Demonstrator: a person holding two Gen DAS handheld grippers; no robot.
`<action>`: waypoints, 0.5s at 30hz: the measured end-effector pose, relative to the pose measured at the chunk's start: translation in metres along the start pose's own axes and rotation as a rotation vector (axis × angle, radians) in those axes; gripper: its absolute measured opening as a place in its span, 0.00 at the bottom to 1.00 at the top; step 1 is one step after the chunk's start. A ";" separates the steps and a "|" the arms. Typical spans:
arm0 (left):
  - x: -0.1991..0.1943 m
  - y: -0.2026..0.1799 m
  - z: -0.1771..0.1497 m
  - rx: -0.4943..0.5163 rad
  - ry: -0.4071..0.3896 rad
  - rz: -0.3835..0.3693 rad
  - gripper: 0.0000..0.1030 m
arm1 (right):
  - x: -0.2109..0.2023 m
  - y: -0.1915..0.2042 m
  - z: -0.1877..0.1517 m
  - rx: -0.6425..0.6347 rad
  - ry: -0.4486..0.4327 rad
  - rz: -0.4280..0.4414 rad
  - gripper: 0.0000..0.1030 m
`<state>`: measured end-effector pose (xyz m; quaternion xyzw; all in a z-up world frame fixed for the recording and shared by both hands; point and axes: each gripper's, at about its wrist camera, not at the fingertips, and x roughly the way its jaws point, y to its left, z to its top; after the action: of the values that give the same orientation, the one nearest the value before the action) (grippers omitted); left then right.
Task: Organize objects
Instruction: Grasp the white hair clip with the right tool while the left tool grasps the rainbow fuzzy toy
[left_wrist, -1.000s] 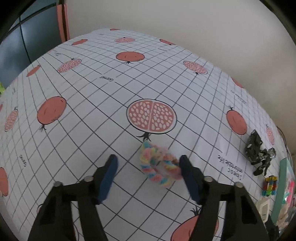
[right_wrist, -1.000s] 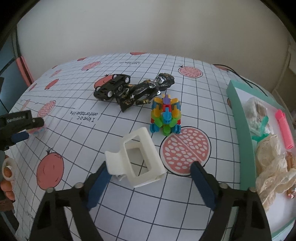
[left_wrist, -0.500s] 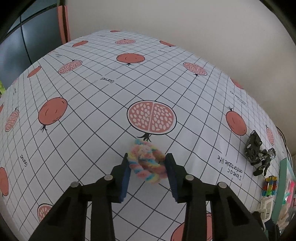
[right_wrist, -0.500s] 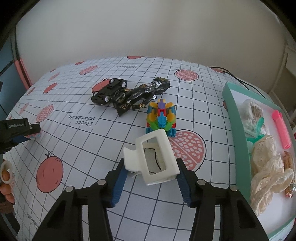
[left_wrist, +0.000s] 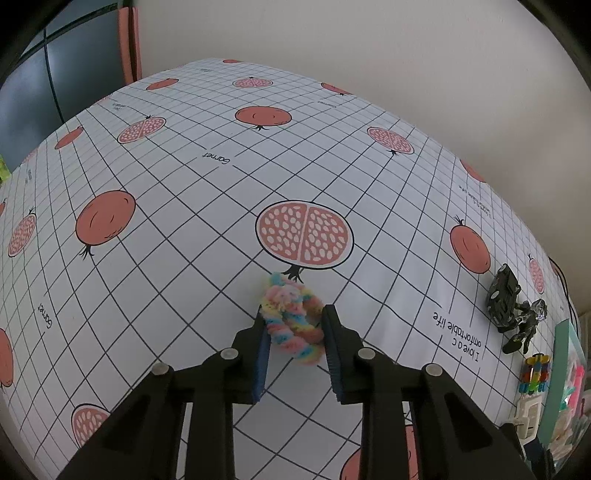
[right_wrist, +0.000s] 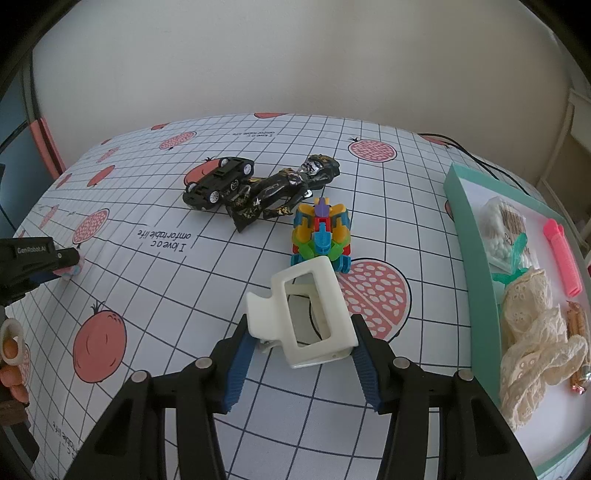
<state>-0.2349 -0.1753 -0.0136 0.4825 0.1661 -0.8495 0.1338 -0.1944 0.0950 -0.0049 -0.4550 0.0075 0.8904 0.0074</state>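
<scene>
A fluffy pastel rainbow hair tie (left_wrist: 291, 317) lies on the pomegranate-print tablecloth, squeezed between the blue pads of my left gripper (left_wrist: 295, 332), which is shut on it. In the right wrist view a white hair claw clip (right_wrist: 310, 314) sits between the fingers of my right gripper (right_wrist: 301, 343), which is shut on its sides. The left gripper (right_wrist: 55, 258) also shows at that view's left edge with the hair tie (right_wrist: 72, 271) at its tip. The claw clip (left_wrist: 528, 417) is visible small at the lower right of the left wrist view.
A teal-rimmed white tray (right_wrist: 476, 258) at the right holds a lace scrunchie (right_wrist: 532, 332), a pink roller (right_wrist: 563, 258), a cotton-swab bag and candy. A black toy car (right_wrist: 218, 182), a black figure (right_wrist: 284, 188) and a colourful block toy (right_wrist: 321, 232) lie mid-table. A hand is at the lower left.
Both grippers closed: the left onto the rainbow hair tie, the right onto the white claw clip. Both have pulled their objects in between the pads.
</scene>
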 end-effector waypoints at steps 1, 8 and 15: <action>0.000 0.000 0.000 0.001 0.003 -0.002 0.27 | 0.000 0.000 0.000 0.002 0.001 0.000 0.52; -0.006 -0.003 0.000 0.006 0.018 0.010 0.21 | -0.004 0.000 0.000 0.002 0.007 0.015 0.49; -0.012 -0.011 -0.002 0.032 0.032 0.010 0.19 | -0.014 0.000 0.003 -0.013 -0.012 0.034 0.47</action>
<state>-0.2316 -0.1636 -0.0022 0.4989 0.1521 -0.8436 0.1275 -0.1887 0.0954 0.0082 -0.4493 0.0092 0.8933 -0.0107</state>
